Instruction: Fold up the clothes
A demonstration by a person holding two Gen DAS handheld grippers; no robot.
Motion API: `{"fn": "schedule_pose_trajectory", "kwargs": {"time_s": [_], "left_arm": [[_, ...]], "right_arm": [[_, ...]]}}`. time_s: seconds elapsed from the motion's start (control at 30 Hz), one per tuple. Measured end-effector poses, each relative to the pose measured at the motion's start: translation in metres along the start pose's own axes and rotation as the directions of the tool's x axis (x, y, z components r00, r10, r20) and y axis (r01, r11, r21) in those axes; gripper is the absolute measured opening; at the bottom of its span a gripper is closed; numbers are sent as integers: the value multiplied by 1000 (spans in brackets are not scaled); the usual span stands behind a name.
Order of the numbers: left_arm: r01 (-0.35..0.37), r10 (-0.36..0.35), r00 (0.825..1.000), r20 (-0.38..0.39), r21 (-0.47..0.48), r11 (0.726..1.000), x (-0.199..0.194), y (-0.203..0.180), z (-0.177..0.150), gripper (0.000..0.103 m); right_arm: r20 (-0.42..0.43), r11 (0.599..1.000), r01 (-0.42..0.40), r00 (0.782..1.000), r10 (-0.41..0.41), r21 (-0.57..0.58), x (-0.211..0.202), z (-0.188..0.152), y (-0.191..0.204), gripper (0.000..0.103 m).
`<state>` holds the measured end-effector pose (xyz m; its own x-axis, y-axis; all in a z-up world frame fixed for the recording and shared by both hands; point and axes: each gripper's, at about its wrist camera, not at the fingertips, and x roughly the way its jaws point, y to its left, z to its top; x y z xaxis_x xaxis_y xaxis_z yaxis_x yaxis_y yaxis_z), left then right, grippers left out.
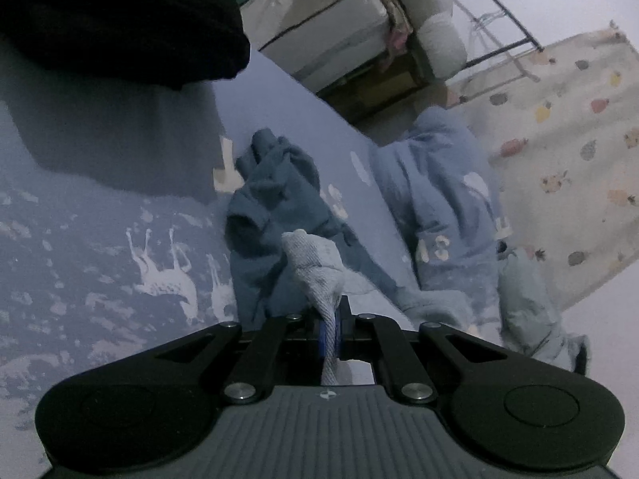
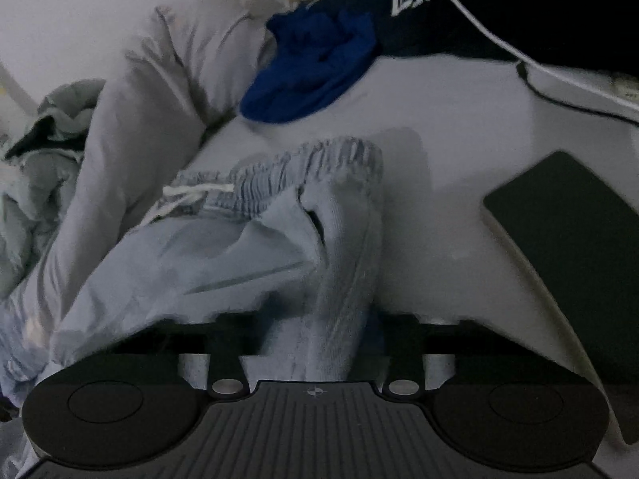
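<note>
Pale blue trousers [image 2: 223, 247] crumpled, elastic waistband gathered, both hand-held grippers pinching their fabric.

Dim room, patterned rug [image 1: 567, 167], perhaps shelving [image 1: 331, 40]

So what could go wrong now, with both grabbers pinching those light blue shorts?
The left gripper pinches only a thin bit of the light blue shorts, so it might slip out. The right gripper holds a bunched fold near the waistband, so the fold could come out crooked. Lifting may also drag the dark teal garment beside them.
</note>
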<state>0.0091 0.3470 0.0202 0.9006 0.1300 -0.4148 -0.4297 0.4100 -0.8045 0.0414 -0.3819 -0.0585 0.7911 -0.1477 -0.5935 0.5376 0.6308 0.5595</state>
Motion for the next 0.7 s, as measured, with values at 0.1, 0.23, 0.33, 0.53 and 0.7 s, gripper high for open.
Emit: {"fn": "schedule_pose_trajectory", "kwargs": {"time_s": [0.1, 0.23, 0.33, 0.53, 0.7], "left_arm": [[-1, 1, 1000, 9, -6, 1000, -10, 5, 5, 6], [10, -9, 1000, 9, -40, 999, -17, 6, 4, 6], [40, -40, 999, 11, -23, 999, -26, 0, 9, 6], [86, -85, 996, 19, -42, 995, -42, -13, 36, 6], [142, -142, 989, 51, -1, 990, -64, -33, 64, 6]], "right_arm": [[17, 999, -1, 1000, 2, -45, -13, 0, 7, 12], [49, 996, -74, 996, 76, -45, -52, 4, 6, 10], [64, 992, -116, 991, 118, -41, -85, 5, 5, 10], [111, 988, -154, 982, 153, -2, -152, 1, -8, 8], [116, 988, -157, 981, 155, 7, -200, -10, -27, 8]]}}
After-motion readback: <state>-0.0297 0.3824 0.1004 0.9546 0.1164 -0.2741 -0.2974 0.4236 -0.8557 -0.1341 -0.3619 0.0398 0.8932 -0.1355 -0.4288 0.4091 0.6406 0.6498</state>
